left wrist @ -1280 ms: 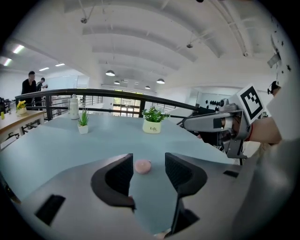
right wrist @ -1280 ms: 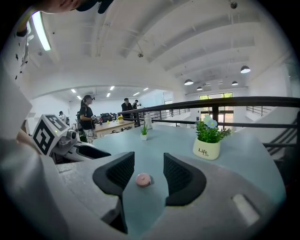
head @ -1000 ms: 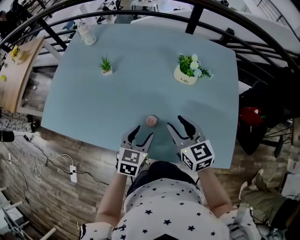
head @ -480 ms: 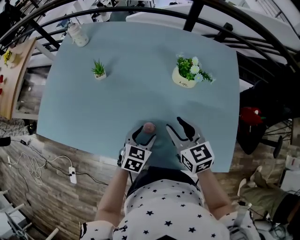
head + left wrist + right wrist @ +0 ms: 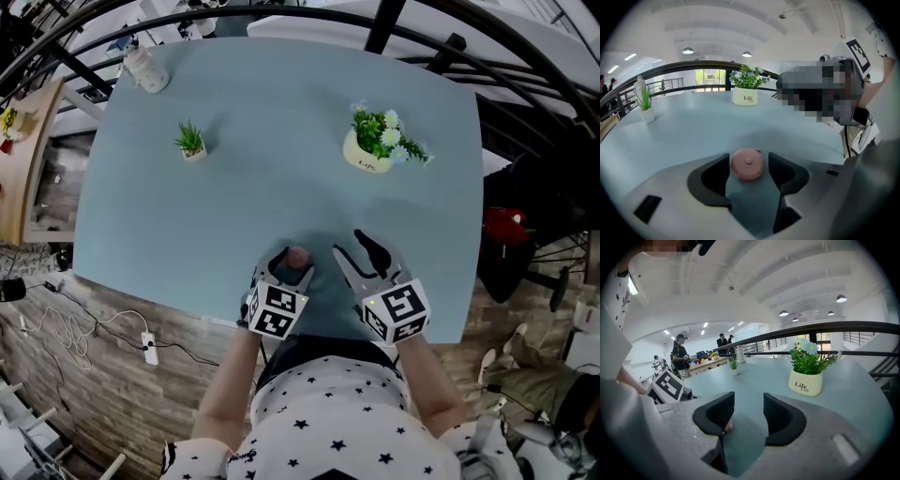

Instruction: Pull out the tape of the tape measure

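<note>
Room: you stand at an open hall's black railing [image 5: 424,58], over a wood floor [image 5: 103,384].
Table [image 5: 281,178]: pale blue, and both your grippers reach over its near edge.
Right gripper [image 5: 748,403]: released, jaws apart with only bare table between them. It sits just right of the tape measure.
Left gripper [image 5: 289,262]: released. Its jaws have just been opening and stand wide, one on each side of the tape measure.
Pot [image 5: 367,152]: white with flowers, at the far right, well apart from your grippers.
Plant [image 5: 191,142]: small, far left.
Bottle [image 5: 146,70]: at the far left corner.
Tape measure [image 5: 747,164]: round and pink, flat on the table near its front edge. It lies between your left jaws, close against the left one, with a slim gap to the right one.
</note>
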A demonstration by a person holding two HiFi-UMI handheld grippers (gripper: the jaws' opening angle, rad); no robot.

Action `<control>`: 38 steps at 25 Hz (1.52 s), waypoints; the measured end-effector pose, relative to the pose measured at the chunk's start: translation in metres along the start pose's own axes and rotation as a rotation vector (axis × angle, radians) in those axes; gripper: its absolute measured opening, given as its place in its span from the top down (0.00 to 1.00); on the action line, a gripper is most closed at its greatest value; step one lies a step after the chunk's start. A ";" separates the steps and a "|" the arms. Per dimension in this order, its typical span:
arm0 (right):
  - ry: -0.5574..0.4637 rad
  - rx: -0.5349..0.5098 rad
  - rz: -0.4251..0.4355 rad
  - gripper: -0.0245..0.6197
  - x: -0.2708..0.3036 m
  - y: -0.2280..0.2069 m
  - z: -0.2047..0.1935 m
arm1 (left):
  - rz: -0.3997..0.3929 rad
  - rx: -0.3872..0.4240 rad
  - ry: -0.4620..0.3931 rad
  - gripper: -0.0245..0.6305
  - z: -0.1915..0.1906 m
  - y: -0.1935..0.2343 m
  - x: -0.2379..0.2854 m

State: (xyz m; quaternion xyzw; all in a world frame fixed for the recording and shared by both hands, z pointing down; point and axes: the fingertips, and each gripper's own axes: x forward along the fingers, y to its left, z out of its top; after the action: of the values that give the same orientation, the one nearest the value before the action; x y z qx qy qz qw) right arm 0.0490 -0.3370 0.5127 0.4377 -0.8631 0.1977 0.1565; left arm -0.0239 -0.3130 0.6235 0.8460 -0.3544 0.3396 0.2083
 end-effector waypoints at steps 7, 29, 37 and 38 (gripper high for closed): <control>0.000 0.002 -0.004 0.68 0.003 0.000 0.001 | 0.038 0.022 0.012 0.60 -0.002 0.005 0.003; -0.044 -0.040 -0.019 0.68 -0.039 0.040 -0.009 | 0.040 0.006 -0.141 0.64 0.014 -0.013 -0.049; -0.065 -0.098 0.016 0.68 -0.062 0.069 -0.013 | 0.035 0.010 -0.240 0.64 0.025 -0.034 -0.093; -0.068 -0.105 0.020 0.68 -0.065 0.073 -0.013 | 0.036 0.014 -0.250 0.64 0.026 -0.037 -0.099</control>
State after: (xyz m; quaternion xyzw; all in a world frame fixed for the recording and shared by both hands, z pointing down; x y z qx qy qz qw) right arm 0.0273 -0.2463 0.4805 0.4267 -0.8814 0.1386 0.1482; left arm -0.0370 -0.2586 0.5302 0.8765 -0.3905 0.2377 0.1506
